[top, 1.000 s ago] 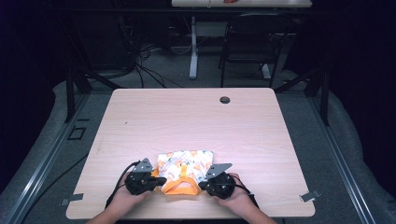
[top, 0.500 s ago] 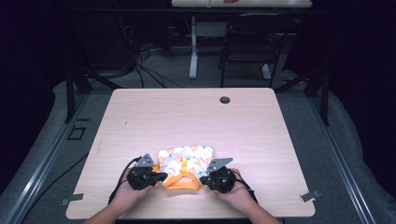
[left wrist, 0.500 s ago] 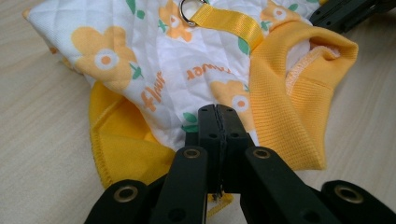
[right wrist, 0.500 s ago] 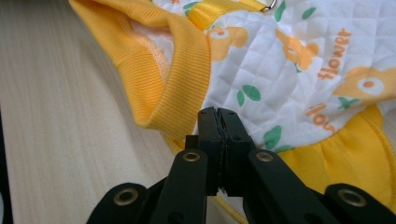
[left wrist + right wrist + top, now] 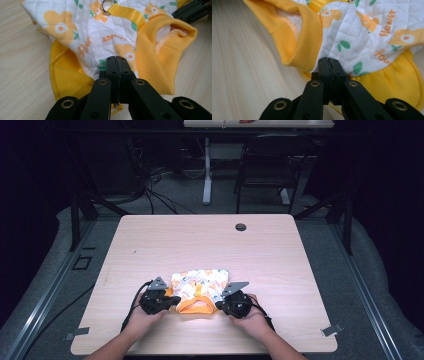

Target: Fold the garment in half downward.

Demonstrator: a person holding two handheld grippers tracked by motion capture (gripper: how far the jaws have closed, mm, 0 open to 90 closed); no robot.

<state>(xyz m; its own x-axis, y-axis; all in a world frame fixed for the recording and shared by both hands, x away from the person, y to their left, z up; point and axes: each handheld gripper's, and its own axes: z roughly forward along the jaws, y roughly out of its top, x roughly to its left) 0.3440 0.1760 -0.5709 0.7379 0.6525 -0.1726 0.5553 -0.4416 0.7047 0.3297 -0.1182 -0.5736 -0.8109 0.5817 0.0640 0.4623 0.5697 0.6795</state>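
Since the earlier frames both hands have moved a little away from the person, and the garment between them sits slightly farther from the near edge of the tabletop point(image 5: 210, 240).

The tabletop is a large pale wood surface, bare over most of its area. Its far half and both side parts lie free, so there is much open room beyond the garment and to its left and right. Only a narrow strip of wood remains between the hands and the near edge. A small dark round hole point(image 5: 241, 227) sits near the far edge, well apart from the work.

The small quilted garment point(image 5: 200, 289) lies flat at the near middle of the tabletop. It is white with orange flowers, with yellow ribbed hems, a yellow strap and a metal ring point(image 5: 107, 4).

The left tool point(image 5: 172, 303) is closed tight on the garment's left near edge; in the left gripper view its jaws meet with the cloth pinched between them. The right tool point(image 5: 218, 307) is closed the same way on the right near edge, beside the ribbed yellow opening point(image 5: 308, 32).
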